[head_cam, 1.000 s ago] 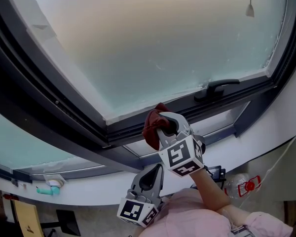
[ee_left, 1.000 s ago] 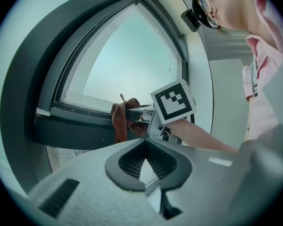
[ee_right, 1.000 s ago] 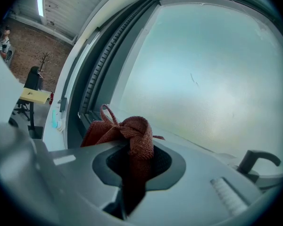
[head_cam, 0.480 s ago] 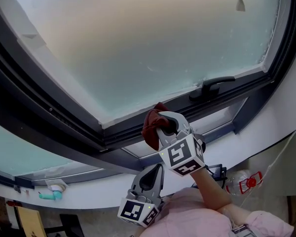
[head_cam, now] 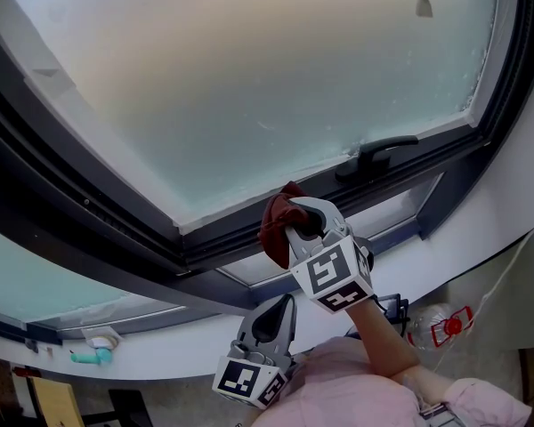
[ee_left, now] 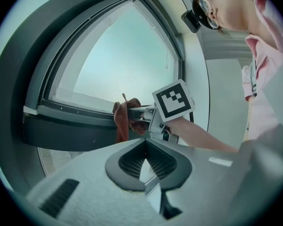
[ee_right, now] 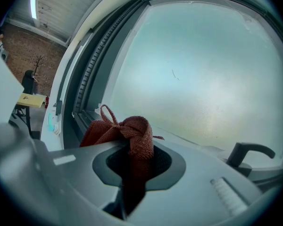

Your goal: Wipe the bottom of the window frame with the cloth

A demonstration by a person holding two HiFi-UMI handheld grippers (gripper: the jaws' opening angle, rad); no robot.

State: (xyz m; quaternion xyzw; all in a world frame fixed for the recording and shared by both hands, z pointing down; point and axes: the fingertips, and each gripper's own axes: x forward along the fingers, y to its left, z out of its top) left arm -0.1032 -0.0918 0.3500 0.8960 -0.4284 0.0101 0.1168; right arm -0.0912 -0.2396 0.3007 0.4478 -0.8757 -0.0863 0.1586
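Observation:
A dark red cloth [head_cam: 274,224] is bunched against the bottom rail of the dark window frame [head_cam: 215,242], just below the frosted pane. My right gripper [head_cam: 294,224] is shut on the cloth and presses it to the rail. In the right gripper view the cloth [ee_right: 133,133] spills over the jaws of that gripper [ee_right: 132,173], with one loop sticking up. My left gripper [head_cam: 279,304] hangs lower, near my chest, shut with nothing in it. In the left gripper view its closed tips [ee_left: 144,166] point up at the cloth [ee_left: 120,122] and the right gripper [ee_left: 137,113].
A black window handle [head_cam: 379,155] sits on the frame to the right of the cloth; it also shows in the right gripper view [ee_right: 248,152]. A blind-cord pull [head_cam: 423,5] hangs at the top. On the white sill below lie a teal object [head_cam: 91,356] and a plastic bottle [head_cam: 440,327].
The right gripper and cloth have crept slightly right along the bottom rail, nearer the handle. The left gripper has stayed where it was.

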